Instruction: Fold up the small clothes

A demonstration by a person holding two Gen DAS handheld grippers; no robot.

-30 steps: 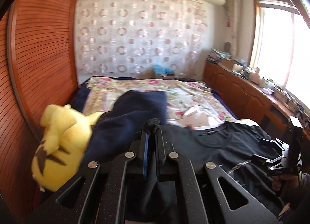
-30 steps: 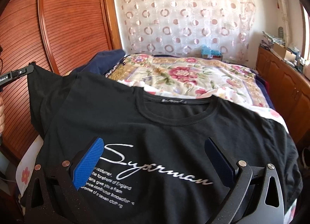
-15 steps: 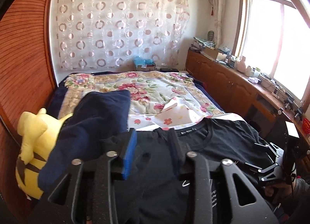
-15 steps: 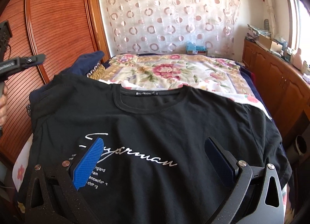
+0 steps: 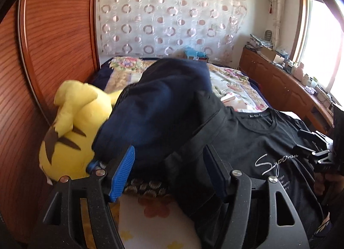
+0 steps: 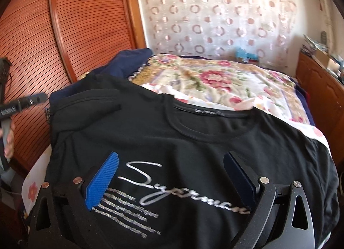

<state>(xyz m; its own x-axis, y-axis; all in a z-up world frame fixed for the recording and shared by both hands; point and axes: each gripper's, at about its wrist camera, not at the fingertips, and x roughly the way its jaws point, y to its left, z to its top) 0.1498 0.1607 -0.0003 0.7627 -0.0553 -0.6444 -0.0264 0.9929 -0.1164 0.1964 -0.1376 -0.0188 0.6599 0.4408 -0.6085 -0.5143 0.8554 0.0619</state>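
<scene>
Left gripper (image 5: 169, 175): jaws apart, just been opening; black sleeve fabric lying loose in the gap, pressed by neither pad
Left blue pad (image 5: 121, 175): clear of cloth, floral sheet showing below it
Right gripper (image 6: 169, 182): jaws spread wide, nothing between the pads, hovering over the shirt's chest print
Black T-shirt (image 6: 193, 137): spread front-up on the bed, collar on the far side of the right jaws, silver script and small text lines directly between and below them
Sleeve (image 6: 86, 102): folded in over the shirt body, ahead and left of the right jaws; in the left wrist view draped across the gap of the left jaws
Navy garment (image 5: 159, 107): bunched just ahead of the left jaws, partly under the black sleeve
Yellow plush toy (image 5: 71, 132): left of the left jaws, against the wooden wardrobe (image 5: 53, 33), touching the navy garment
Floral bedspread (image 6: 215, 81): beyond the collar, far ahead of both jaws
Person's hand (image 6: 8, 139): at the left edge of the right wrist view, around the left gripper's handle
Curtain (image 6: 215, 12): on the far wall, well beyond the bed
Wooden cabinet (image 5: 279, 81): right of the bed, cluttered on top, under the window
</scene>
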